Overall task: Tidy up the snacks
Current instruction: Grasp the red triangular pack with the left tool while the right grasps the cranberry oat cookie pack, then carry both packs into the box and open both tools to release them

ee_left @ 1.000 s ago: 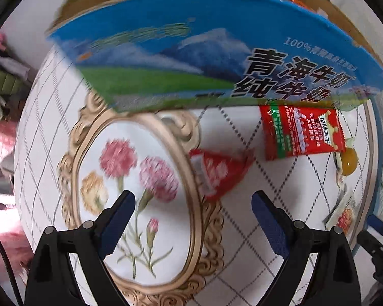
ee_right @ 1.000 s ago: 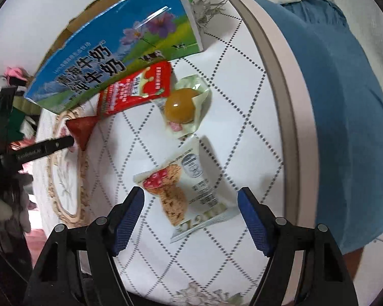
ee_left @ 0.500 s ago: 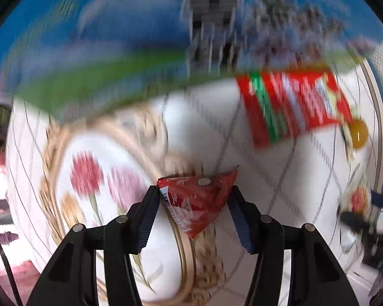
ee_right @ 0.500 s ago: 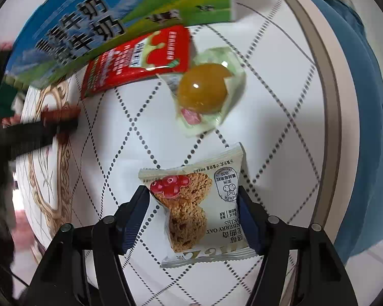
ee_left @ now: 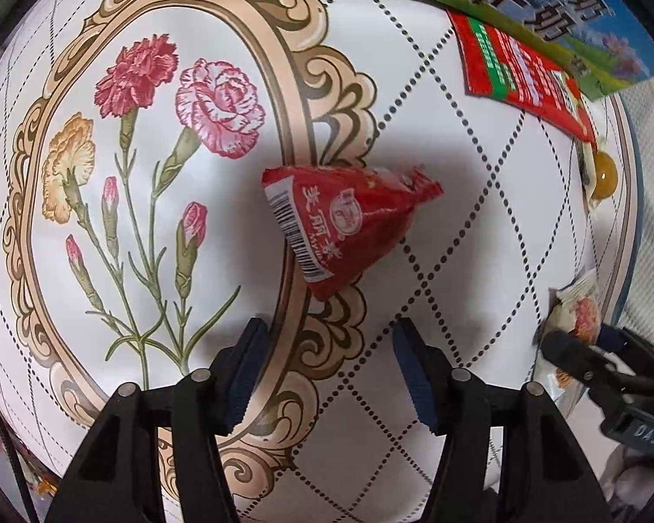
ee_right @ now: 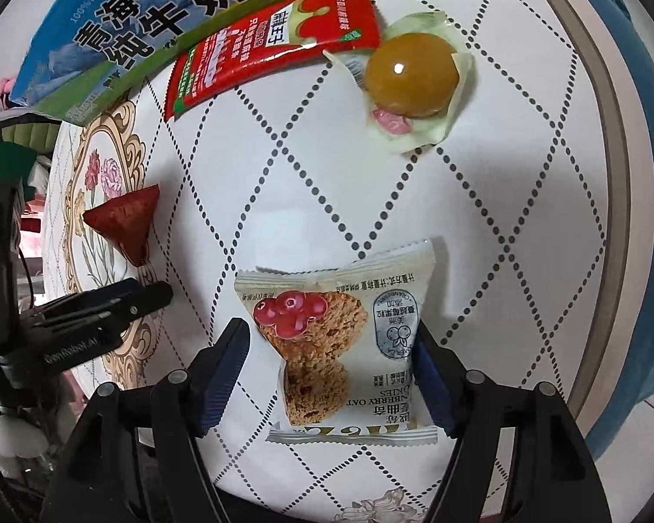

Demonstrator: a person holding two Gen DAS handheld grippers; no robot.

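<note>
Four snacks lie loose on the table – none is seen put away yet.

Left wrist view: the red triangular packet (ee_left: 349, 231) lies on the patterned tablecloth (ee_left: 479, 226), ahead of the left gripper (ee_left: 329, 370); its jaws, which have just been opening a little, stand spread with nothing between them. The milk carton box (ee_left: 545, 4) is cut off at the top, so its inside cannot be checked.
Right wrist view: the cranberry oat cookie pack (ee_right: 340, 340) lies between the jaws of the right gripper (ee_right: 331, 366), which have just widened; a gap is seen at the left pad, so no pinch is judged. The red sachet (ee_right: 274, 52) and the wrapped yellow ball (ee_right: 410, 78) are untouched beside the box. All sorting is judged still ahead.
</note>
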